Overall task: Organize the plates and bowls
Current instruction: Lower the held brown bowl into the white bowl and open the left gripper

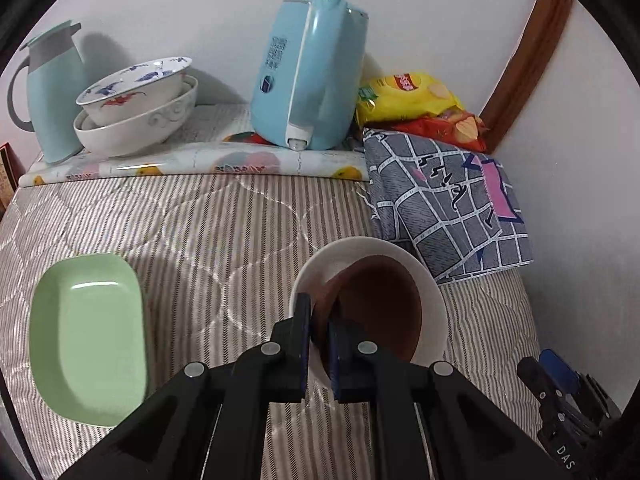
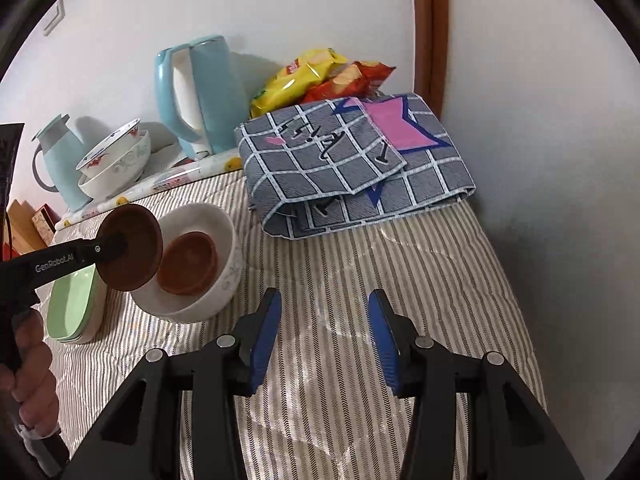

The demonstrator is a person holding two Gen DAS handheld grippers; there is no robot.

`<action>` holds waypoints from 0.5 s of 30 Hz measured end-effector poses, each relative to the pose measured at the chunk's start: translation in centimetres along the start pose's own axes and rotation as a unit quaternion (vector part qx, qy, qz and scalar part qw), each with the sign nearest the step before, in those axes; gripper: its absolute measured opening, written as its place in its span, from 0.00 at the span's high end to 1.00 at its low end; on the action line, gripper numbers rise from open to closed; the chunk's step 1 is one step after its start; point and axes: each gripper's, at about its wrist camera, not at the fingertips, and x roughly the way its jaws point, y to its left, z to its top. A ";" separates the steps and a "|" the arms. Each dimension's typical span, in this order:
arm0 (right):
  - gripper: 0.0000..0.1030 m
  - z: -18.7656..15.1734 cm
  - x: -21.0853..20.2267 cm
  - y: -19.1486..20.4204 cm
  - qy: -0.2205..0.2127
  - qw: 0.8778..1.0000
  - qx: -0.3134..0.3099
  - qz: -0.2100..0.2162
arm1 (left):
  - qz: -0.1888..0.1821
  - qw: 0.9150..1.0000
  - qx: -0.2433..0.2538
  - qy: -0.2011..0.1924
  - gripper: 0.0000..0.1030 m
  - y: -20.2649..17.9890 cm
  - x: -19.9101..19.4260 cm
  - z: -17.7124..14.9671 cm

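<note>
The left tool (image 2: pixel 120 249) pinches a small brown wooden bowl (image 2: pixel 130 247) by its rim, tilted over the white ceramic bowl (image 2: pixel 224 276) on the striped bed quilt (image 2: pixel 400 280); a second brown bowl (image 2: pixel 188 264) sits inside. The right tool (image 2: pixel 320 336) stands half open, empty, at five o'clock; stacked green dishes (image 2: pixel 72 308) are partly hidden

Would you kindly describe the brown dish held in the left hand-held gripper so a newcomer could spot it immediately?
Start at the striped quilt and find the big white bowl near the folded checked cloth. Just over that bowl's near rim, the left hand-held gripper grips a brown dish by its edge. Its twin lies inside the bowl; this one is held tilted in the air.
</note>
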 end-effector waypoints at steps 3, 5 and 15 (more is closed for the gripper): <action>0.56 -0.1 0.5 -0.4 0.004 1.000 0.004 0.002 | -0.001 1.000 0.000 0.011 0.92 -0.2 1.0 0.1; 0.56 -0.2 0.8 -0.5 0.006 1.000 0.004 0.003 | 0.000 1.000 0.001 0.013 0.92 -0.4 1.4 0.2; 0.56 -0.1 1.9 -0.8 0.014 1.000 0.008 0.010 | -0.003 1.000 -0.006 0.029 0.92 -0.6 3.1 0.3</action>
